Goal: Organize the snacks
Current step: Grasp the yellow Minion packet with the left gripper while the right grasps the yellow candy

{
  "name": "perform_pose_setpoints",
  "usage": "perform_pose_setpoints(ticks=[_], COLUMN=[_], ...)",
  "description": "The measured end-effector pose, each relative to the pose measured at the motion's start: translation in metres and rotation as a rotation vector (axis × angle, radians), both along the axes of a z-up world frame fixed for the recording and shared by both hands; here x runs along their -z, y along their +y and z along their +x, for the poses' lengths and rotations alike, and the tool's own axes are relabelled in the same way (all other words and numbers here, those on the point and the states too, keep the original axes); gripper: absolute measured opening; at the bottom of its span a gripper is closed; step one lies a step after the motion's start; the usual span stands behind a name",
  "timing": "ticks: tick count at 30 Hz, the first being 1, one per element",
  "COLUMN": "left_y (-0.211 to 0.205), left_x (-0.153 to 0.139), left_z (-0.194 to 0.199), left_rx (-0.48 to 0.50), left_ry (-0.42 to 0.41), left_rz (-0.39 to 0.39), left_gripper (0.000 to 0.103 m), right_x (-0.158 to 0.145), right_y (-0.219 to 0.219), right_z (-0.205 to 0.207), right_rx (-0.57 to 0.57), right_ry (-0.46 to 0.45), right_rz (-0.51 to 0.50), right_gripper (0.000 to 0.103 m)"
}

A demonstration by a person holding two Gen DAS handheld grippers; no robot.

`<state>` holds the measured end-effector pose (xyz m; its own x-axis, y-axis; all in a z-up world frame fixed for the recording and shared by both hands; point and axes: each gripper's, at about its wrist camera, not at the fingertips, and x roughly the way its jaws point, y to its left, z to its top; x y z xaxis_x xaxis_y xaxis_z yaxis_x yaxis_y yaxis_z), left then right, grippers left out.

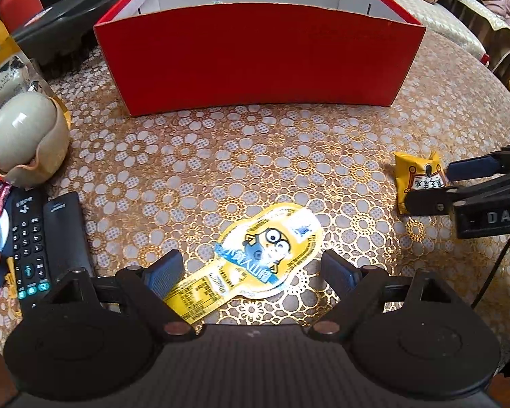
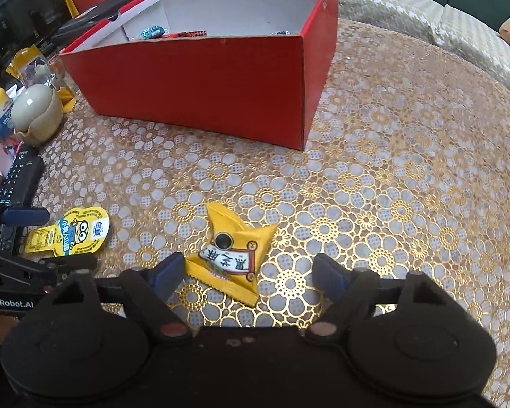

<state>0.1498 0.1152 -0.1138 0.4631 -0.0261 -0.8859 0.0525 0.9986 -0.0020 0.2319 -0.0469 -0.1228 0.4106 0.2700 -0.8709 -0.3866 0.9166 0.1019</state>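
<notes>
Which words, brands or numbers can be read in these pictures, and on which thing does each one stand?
"DAS": on the black right gripper, cut off by the picture's edge.
"GenRobot.AI": on the black left gripper.
Chinese characters on the flat yellow cartoon snack pack and the small yellow pillow packet: too blurred.
Black remote control keys: too small.

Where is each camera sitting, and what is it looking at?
Left wrist: sits on the left tongs, looking down at the flat minion snack lying between their open fingers, red box behind; the right tongs poke in at the right edge.
Right wrist: sits on the right tongs, looking down at the yellow packet between their open fingers; the left tongs show at the left edge.
Shared: both snacks, the box, the remotes and the flowery tablecloth.
</notes>
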Motion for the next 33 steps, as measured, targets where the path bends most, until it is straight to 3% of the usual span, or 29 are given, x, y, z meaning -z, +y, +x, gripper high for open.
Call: perform_pose_setpoints(ticks=[3,7,11,15,33], left_y=[-0.003,-0.003,-0.002,-0.001,-0.010], left_x=[0.001,0.000,-0.002,-0.003,-0.014], left_z=[0.001,0.002,0.001,0.000,-0.011], left_rx=[0.002,-0.007,-0.018,-0.043,-0.087], left_ry=[-0.002,-0.004,-0.016,-0.021,-0.040], left_rz=[0.010,-0.003,-0.001,0.000,-0.020], left_gripper=[0.080,0.078,0.062,0.053,0.051], right_x=[0.001,0.001,0.001,0.000,-0.020], right_y=[0.004,0.009,0.013,0.012,-0.002], right_z=[0.000,-0.002,-0.005,-0.006,-0.018], right_rx=[-0.007,-0.019,-0.041,-0.052,-0.038], right_ry=[-0.018,-0.047,-0.071,-0.079,-0.086], right_rz=[-0.017,-0.051,-0.073,-0.070,0.008], right_gripper=[0.075,0.068,0.058,0.053,0.034])
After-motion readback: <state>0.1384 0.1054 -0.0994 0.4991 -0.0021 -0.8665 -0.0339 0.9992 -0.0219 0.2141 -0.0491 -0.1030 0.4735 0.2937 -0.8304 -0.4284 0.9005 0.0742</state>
